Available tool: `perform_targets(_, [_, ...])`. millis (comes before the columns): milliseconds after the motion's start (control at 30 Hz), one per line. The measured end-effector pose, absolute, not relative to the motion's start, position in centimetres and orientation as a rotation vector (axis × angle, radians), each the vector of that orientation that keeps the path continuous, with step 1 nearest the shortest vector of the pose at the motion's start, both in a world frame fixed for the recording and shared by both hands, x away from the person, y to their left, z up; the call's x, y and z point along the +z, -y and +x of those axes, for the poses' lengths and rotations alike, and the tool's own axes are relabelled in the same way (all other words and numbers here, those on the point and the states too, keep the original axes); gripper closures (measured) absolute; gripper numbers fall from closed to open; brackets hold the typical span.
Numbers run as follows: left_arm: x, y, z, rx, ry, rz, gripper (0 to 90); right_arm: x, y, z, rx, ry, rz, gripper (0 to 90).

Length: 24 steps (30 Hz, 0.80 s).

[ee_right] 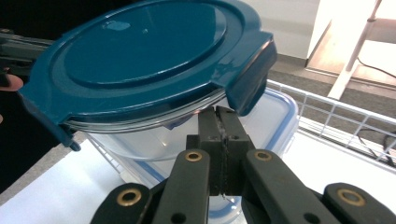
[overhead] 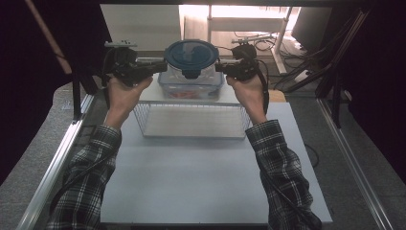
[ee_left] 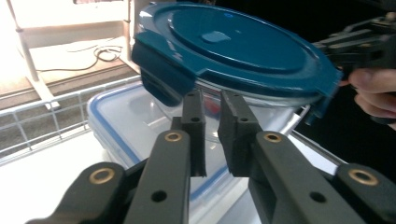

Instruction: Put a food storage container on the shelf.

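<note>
Round blue-lidded container (overhead: 191, 60) above white table (overhead: 201, 172), bright room behind.

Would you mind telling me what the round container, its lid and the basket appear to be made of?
Round container: clear and glossy, glass or hard plastic; you see through it. Dark blue lid: smooth moulded plastic with shiny highlights and clip flaps. Wire basket: thin, pale metal-looking grid, probably coated.

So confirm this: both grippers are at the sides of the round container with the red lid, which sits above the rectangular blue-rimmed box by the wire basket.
Not quite: the lid is dark blue, not red, as the right gripper view shows. The rest stands: the left gripper and right gripper are at the sides of the round container, above the rectangular blue-rimmed box by the wire basket.
</note>
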<state>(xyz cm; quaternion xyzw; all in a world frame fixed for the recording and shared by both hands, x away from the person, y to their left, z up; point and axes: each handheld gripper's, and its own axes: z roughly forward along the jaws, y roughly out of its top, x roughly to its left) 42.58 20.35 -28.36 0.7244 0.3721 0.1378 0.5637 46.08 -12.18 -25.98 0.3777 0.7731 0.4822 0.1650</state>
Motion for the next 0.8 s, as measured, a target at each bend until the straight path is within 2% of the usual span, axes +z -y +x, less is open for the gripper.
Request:
perform_targets(167, [-29.7,-21.1,41.3,0.301,-0.856,1.712,70.0,-26.8,12.4,45.0,1.417,-2.224,1.012,87.7])
perform_targets(533, [-32.7,-20.4,38.5,0.241,-0.828,1.784,38.4,-29.1,13.3,41.7,1.484,-2.261,0.918,45.7])
perform_targets(567, [-32.9,-20.2,38.4,0.237,-0.827,1.784,38.4,-29.1,13.3,41.7,1.484,-2.261,0.918,45.7])
perform_targets(600, [-33.3,-20.0,38.1,0.235,-0.826,1.791,34.0,-29.7,13.4,41.2,1.476,-2.265,0.911,41.7])
perform_targets(633, [-33.5,-19.9,37.9,0.234,-0.825,1.793,34.0,-29.7,13.4,41.2,1.476,-2.265,0.911,41.7])
perform_targets(800, [-34.8,-19.3,37.0,0.216,-0.817,1.806,26.9,-31.0,13.6,40.3,1.473,-2.283,0.898,29.7])
